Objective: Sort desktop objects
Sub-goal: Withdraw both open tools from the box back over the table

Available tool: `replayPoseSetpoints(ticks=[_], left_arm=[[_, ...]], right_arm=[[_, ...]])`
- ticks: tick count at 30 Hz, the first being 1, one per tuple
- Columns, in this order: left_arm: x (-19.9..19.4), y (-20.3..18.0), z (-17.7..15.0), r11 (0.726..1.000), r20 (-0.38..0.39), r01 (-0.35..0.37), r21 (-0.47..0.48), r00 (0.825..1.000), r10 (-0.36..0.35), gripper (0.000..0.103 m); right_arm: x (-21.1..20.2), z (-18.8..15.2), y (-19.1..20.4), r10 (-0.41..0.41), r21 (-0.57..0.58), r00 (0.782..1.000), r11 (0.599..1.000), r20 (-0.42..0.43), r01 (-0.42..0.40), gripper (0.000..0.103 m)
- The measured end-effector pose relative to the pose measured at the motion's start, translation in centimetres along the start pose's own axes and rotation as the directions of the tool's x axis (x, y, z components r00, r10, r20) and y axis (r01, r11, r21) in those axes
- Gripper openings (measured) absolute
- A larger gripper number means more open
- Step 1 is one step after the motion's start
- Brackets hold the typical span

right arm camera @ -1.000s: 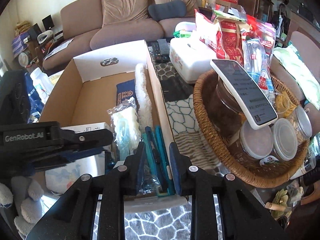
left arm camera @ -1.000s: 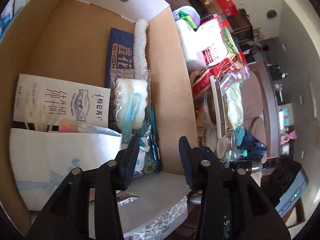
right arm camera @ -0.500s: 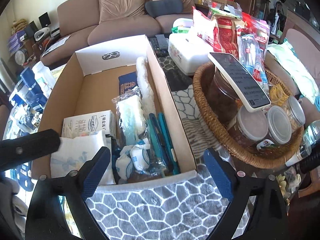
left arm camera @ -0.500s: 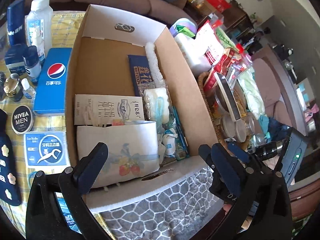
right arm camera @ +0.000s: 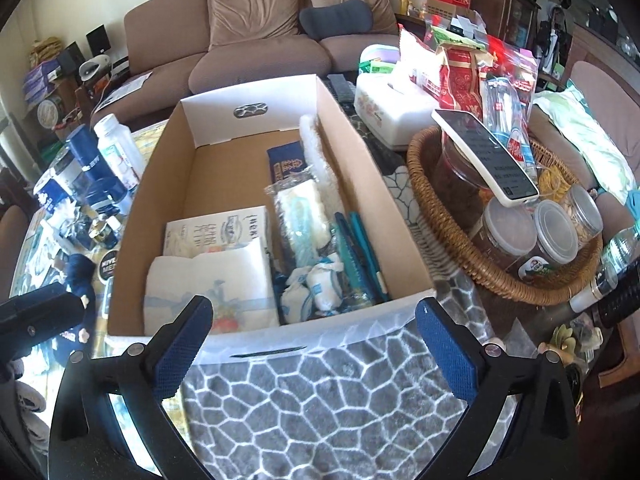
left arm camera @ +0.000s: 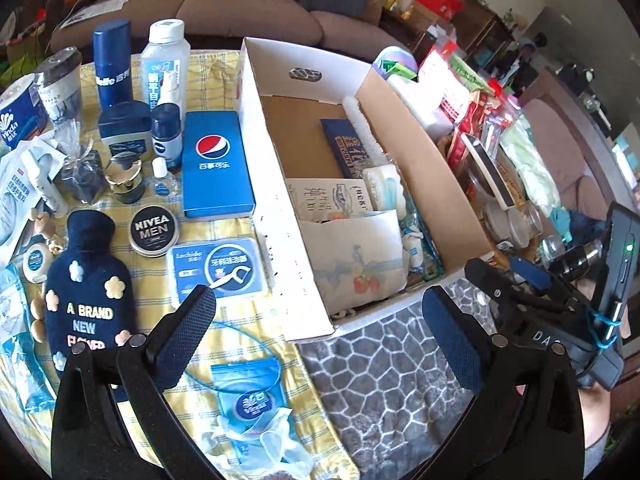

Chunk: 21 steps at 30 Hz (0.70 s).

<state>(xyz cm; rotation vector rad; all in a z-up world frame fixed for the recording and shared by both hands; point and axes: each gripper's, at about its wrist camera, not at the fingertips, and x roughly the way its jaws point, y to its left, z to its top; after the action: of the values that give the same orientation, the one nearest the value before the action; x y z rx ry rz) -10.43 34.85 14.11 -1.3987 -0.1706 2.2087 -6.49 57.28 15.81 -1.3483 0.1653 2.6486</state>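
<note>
A cardboard box (left arm camera: 404, 128) (right arm camera: 344, 152) holds a napkin pack (left arm camera: 356, 260) (right arm camera: 208, 284), a white carton (right arm camera: 216, 232), a bagged sponge (right arm camera: 300, 208), teal pens (right arm camera: 360, 248) and a blue booklet (left arm camera: 344, 148). Loose toiletries lie on the yellow cloth left of the box: a Pepsi box (left arm camera: 214, 164), a Nivea tin (left arm camera: 155, 230), a floss pack (left arm camera: 218, 266), a navy hot-water bag (left arm camera: 86, 288) and a Vinda tissue pouch (left arm camera: 252, 396). My left gripper (left arm camera: 316, 328) is open and empty above the box's near corner. My right gripper (right arm camera: 316, 340) is open and empty before the box's near wall.
A wicker basket (right arm camera: 424, 192) with jars and a white phone (right arm camera: 484, 156) stands right of the box. A tissue box (right arm camera: 392, 108) and snack bags sit behind it. Bottles (left arm camera: 164, 64) stand at the cloth's far left. A grey patterned mat (right arm camera: 328, 408) lies near me.
Both grippers have opened wide and pulled back and up out of the box. The left view has swung left, so the toiletries on the yellow cloth show.
</note>
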Motion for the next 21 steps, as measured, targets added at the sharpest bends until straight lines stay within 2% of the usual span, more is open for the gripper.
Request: replayPoseSetpoints(ticks=[4, 10, 18, 21], left_arm=[[-2.8, 2.7, -1.6, 0.999, 0.036, -0.036, 0.027, 0.999, 0.035, 0.103], [-7.1, 8.6, -4.7, 0.997, 0.058, -0.069, 0.040, 0.996, 0.066, 0.103], [-12.9, 19.9, -10.2, 0.983, 0.087, -0.182, 0.017, 0.980, 0.180, 0.103], [-14.4, 23.9, -11.6, 0.981, 0.087, -0.196, -0.003, 0.977, 0.196, 0.103]], right_arm=[[-1.2, -0.8, 2.0, 0.020, -0.001, 1.000, 1.000, 0.000, -0.020, 0.103], [-3.2, -2.3, 6.8, 0.056, -0.038, 0.998, 0.998, 0.011, -0.055, 0.103], [-5.6, -4.2, 15.3, 0.151, -0.109, 0.988, 0.983, 0.021, -0.148, 0.103], [-5.9, -5.2, 19.0, 0.185, -0.149, 0.983, 0.972, 0.023, -0.179, 0.103]])
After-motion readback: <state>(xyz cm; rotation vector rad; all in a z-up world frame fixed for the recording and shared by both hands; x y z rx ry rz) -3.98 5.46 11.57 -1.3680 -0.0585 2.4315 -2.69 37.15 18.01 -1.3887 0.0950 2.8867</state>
